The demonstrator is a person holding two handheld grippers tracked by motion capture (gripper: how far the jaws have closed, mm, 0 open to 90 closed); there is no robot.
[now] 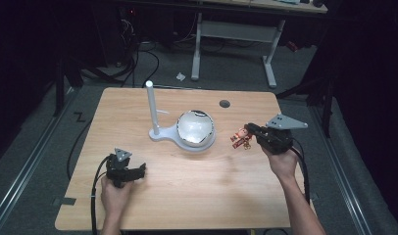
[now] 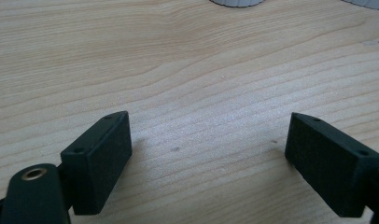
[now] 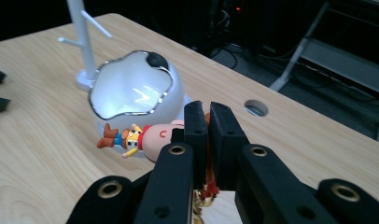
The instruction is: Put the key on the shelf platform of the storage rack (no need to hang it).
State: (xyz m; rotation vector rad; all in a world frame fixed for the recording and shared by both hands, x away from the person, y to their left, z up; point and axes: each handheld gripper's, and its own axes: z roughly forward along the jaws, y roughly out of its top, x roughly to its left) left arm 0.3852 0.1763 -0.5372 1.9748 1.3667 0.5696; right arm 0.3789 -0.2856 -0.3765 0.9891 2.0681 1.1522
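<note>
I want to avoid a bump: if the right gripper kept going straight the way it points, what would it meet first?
Probably the white domed stand: the right gripper, shut on a small toy figure, points at it, and the figure leads. Depth between them is unclear.

A small cowboy figure is gripped by the right gripper, whose fingers are closed on its hat end. Beyond the fingers, a white domed lamp with a thin post is seen on the bench.
</note>
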